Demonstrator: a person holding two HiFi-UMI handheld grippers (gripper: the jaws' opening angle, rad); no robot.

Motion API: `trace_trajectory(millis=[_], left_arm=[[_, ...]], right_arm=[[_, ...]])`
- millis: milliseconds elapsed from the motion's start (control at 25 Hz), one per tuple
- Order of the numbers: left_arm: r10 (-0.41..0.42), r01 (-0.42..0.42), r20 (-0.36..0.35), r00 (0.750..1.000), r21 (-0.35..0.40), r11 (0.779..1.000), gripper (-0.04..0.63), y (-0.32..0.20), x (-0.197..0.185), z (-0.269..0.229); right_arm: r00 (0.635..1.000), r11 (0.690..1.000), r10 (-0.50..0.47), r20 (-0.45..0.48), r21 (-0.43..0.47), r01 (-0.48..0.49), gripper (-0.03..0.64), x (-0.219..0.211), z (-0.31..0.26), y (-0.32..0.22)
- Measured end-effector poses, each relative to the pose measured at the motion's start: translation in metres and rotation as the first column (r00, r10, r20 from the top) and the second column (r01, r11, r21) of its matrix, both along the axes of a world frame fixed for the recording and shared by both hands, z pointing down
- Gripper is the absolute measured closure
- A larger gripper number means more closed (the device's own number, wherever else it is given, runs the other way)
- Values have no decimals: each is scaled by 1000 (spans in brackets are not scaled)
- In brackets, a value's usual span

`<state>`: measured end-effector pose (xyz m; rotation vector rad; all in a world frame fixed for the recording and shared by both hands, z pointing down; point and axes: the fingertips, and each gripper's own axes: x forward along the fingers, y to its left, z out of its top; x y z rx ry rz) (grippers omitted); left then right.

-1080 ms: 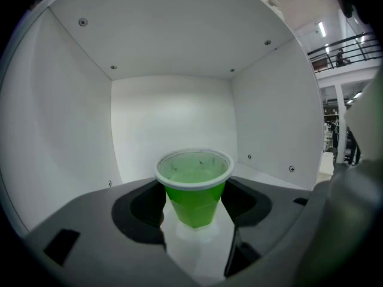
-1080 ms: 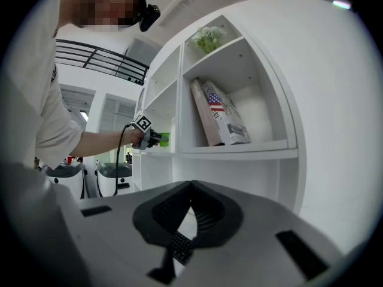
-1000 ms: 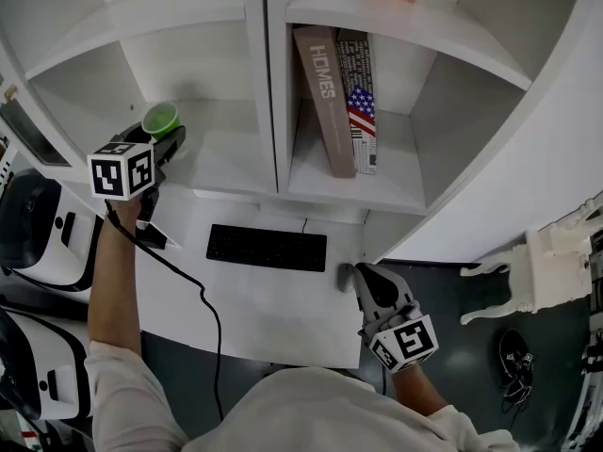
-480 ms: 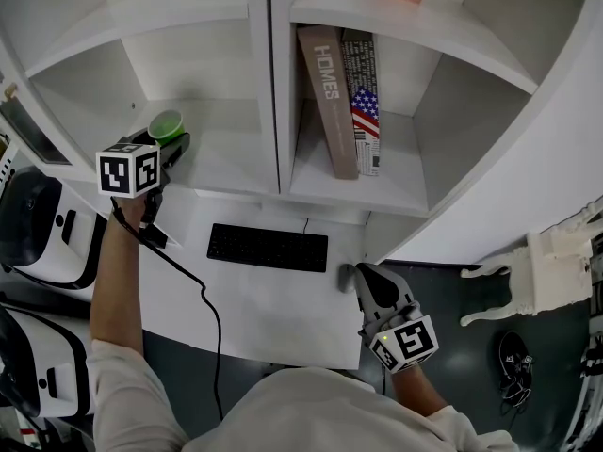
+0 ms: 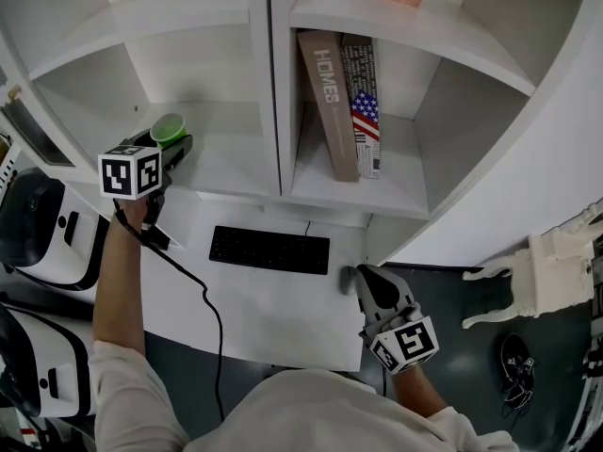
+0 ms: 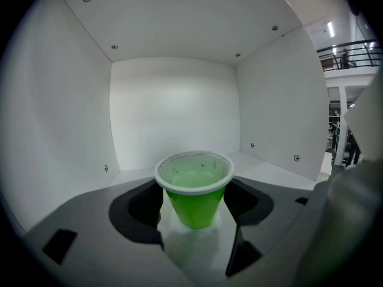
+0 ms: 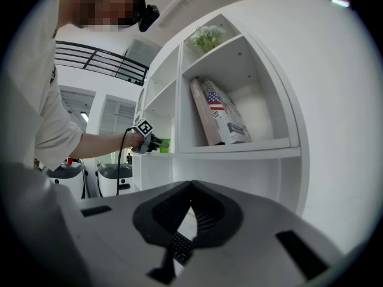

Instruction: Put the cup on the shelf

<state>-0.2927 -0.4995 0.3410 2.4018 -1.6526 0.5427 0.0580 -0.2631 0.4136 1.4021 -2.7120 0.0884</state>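
Green cup (image 6: pixel 194 190) stands upright on the floor of the shelf's (image 5: pixel 226 163) lower-left compartment, right between the left gripper's (image 5: pixel 171 144) jaws, and they're opening, gaps showing either side. Right gripper (image 7: pixel 190 189) hangs low beside the keyboard (image 5: pixel 269 249), jaws together, empty.

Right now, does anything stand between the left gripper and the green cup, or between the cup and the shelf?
Nothing visible does. The green cup stands on the shelf floor between the jaws of the left gripper, which are opening.
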Motion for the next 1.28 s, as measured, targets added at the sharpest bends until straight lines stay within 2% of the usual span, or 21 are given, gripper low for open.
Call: trace_trajectory(millis=[200, 520, 880, 1280], left_arm=[[-2, 2, -7, 1000, 10, 1000, 250, 4, -1, -4], [-52, 54, -19, 998, 103, 993, 219, 23, -14, -28], [-36, 37, -6, 999, 198, 979, 222, 74, -10, -62], [-27, 28, -10, 1000, 295, 955, 331, 150, -3, -77]], right_arm=[[1000, 1000, -5, 1, 4, 5, 612, -2, -2, 2], [1000, 1000, -24, 4, 14, 24, 612, -8, -7, 8], [998, 997, -69, 10, 30, 69, 614, -25, -13, 14], [992, 992, -122, 12, 43, 122, 612, -49, -19, 18]])
